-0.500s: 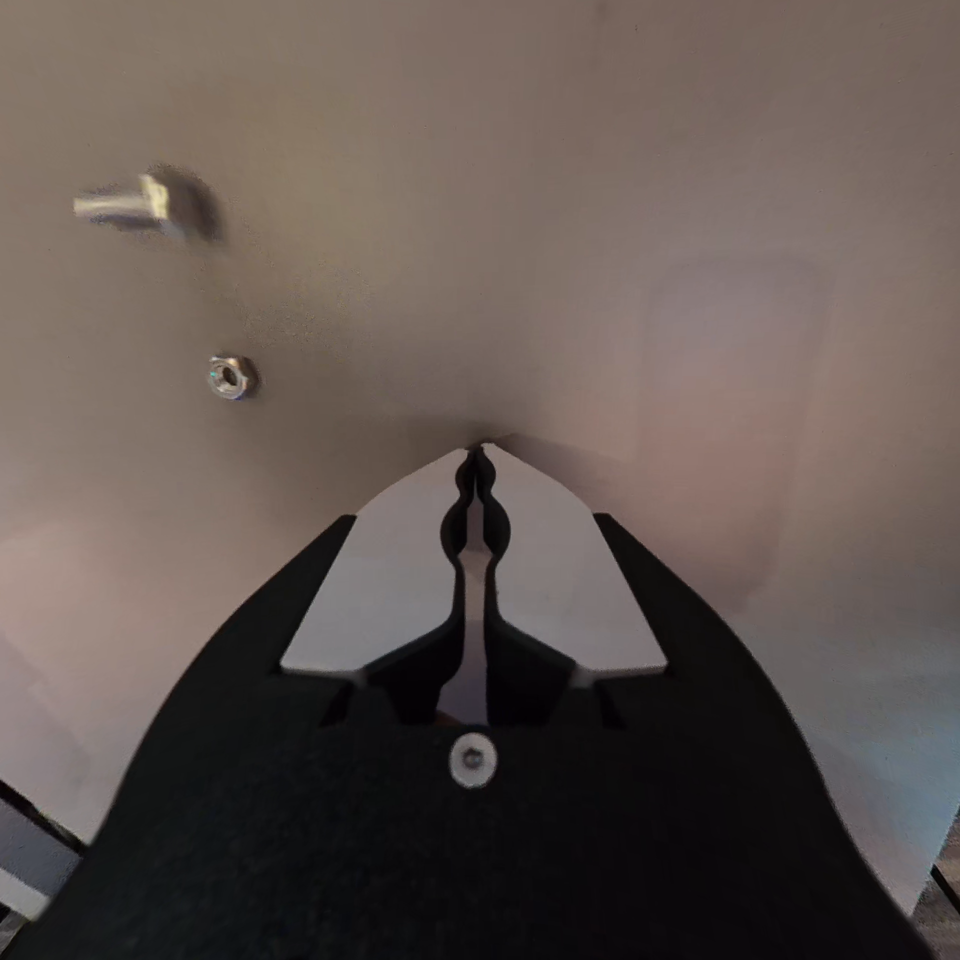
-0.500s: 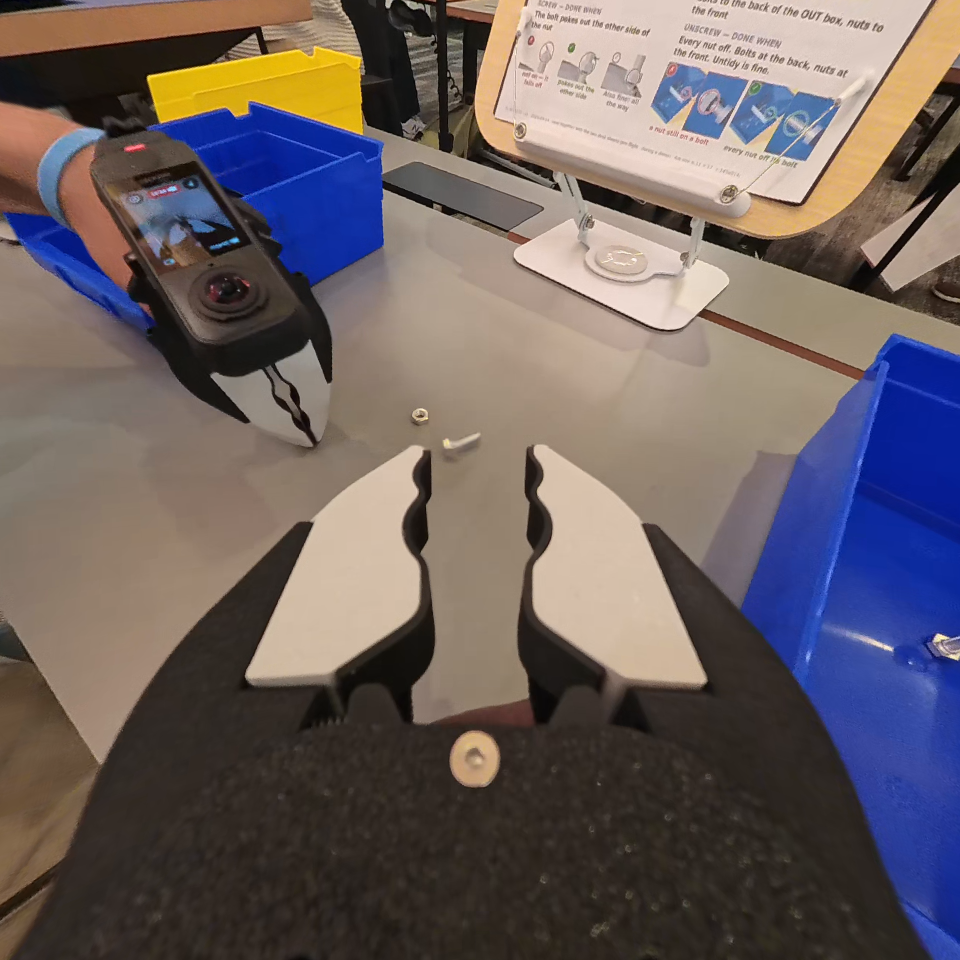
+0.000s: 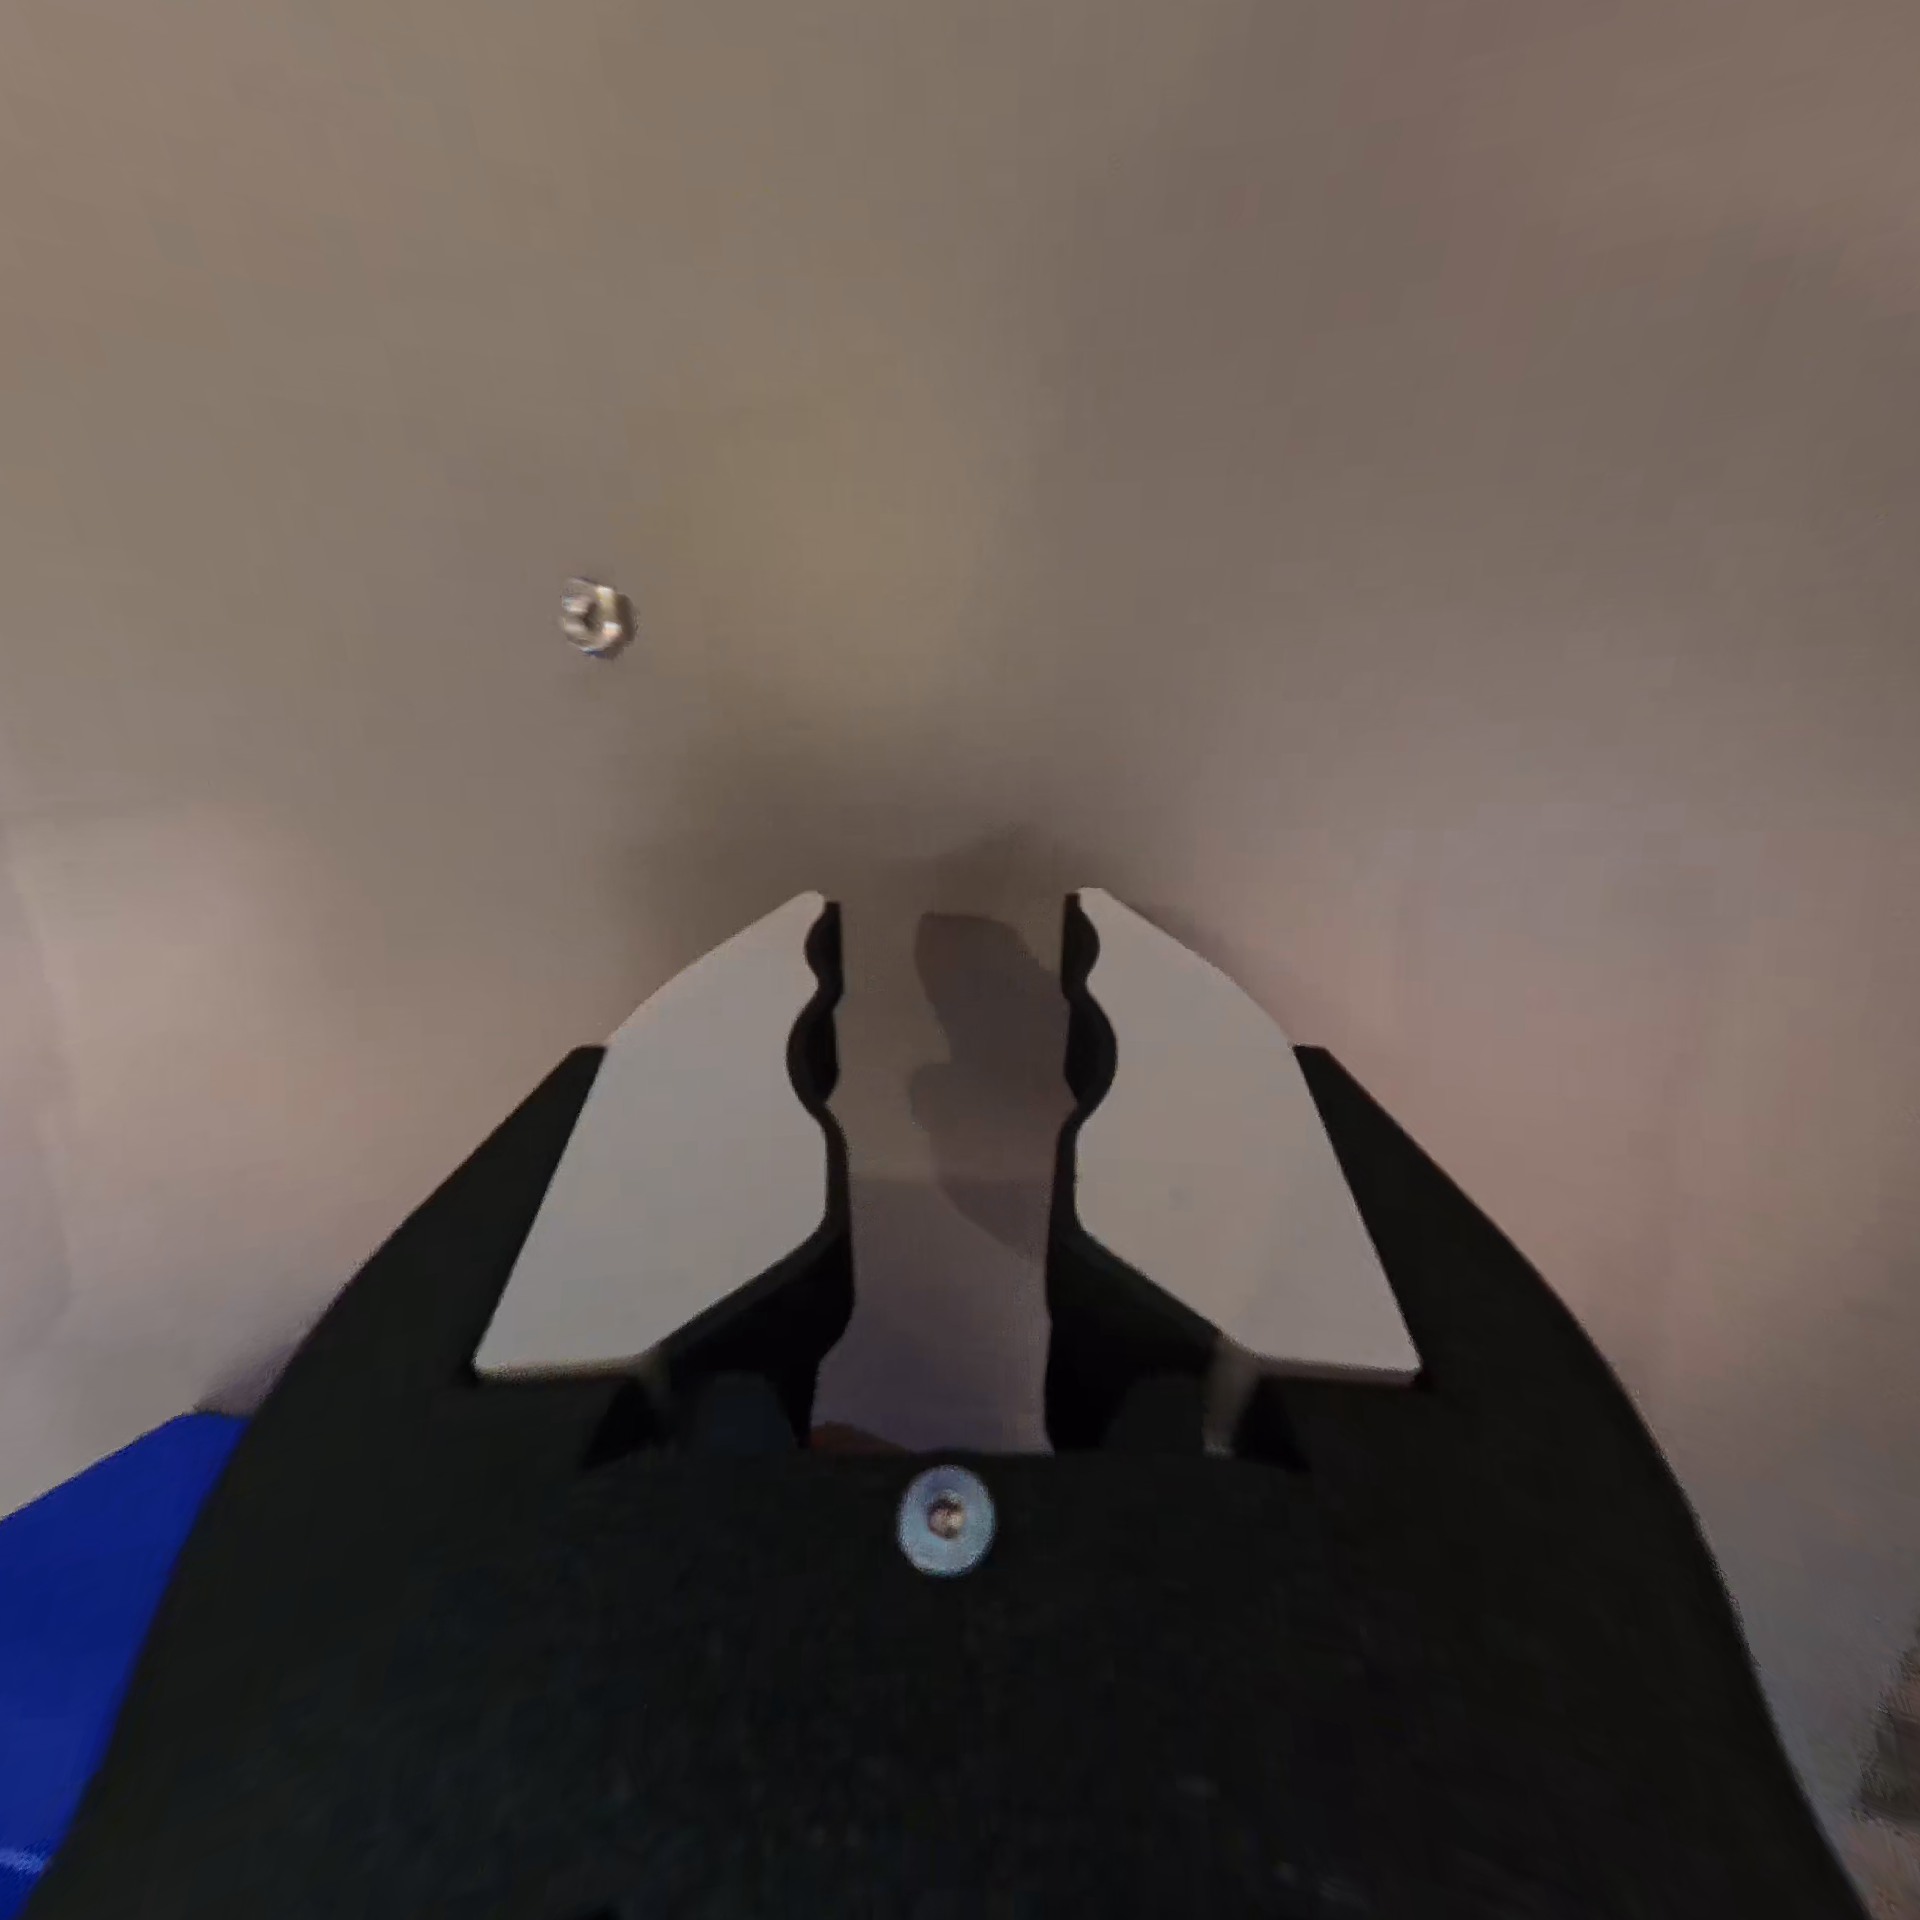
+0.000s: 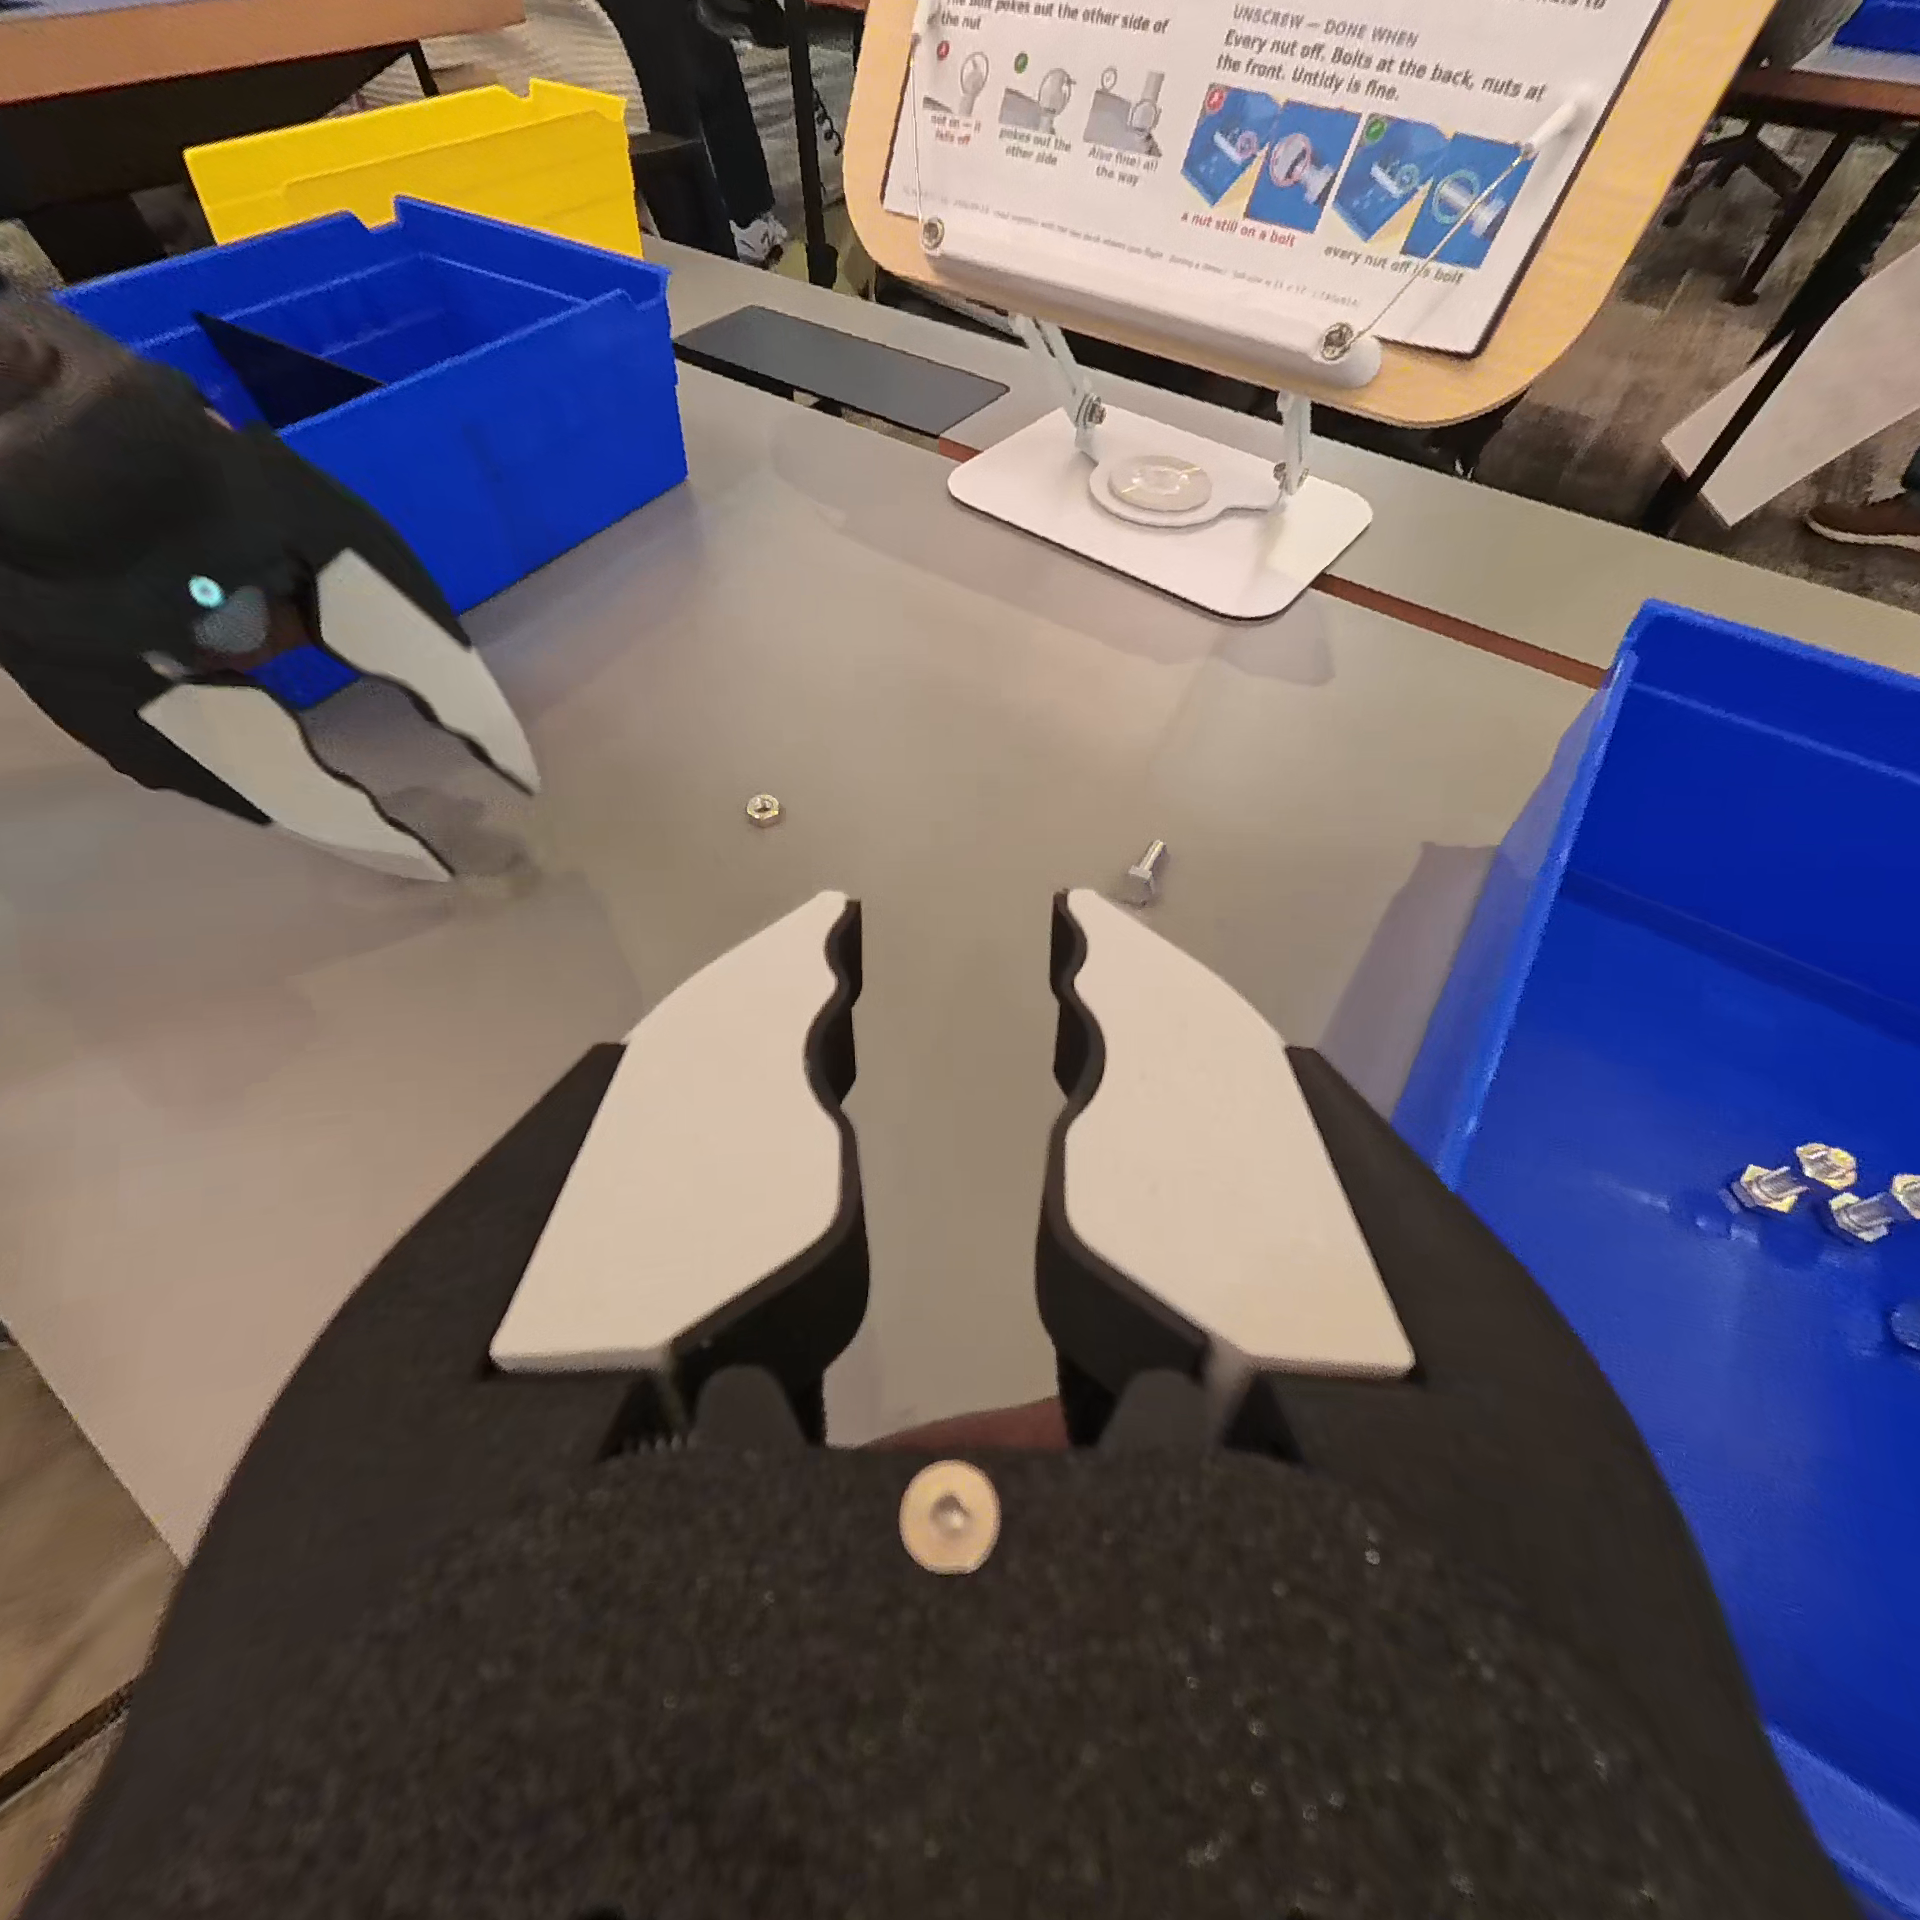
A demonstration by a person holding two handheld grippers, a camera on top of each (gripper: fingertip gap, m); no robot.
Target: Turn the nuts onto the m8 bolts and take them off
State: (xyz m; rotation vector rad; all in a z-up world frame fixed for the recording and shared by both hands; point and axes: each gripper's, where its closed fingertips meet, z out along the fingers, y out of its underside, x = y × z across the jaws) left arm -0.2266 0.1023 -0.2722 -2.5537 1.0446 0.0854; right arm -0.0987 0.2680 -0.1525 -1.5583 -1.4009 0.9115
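A small silver nut lies loose on the grey table; it also shows in the left wrist view, up and left of my left gripper. A short silver bolt lies on the table just beyond the right fingertip of my right gripper. My right gripper is open and empty, low over the table. My left gripper is open and empty, tips close to the table; it shows at the left of the right wrist view, left of the nut.
A blue bin at the right holds several bolts and nuts. A blue bin with a black divider and a yellow bin stand at the back left. An instruction board on a white stand stands at the back. The left gripper's tips are roughly 25 cm from the right gripper's.
My left gripper has opened and drawn back, so the bolt has left its view. My right gripper has moved closer to the bolt, which now lies farther right, apart from the nut.
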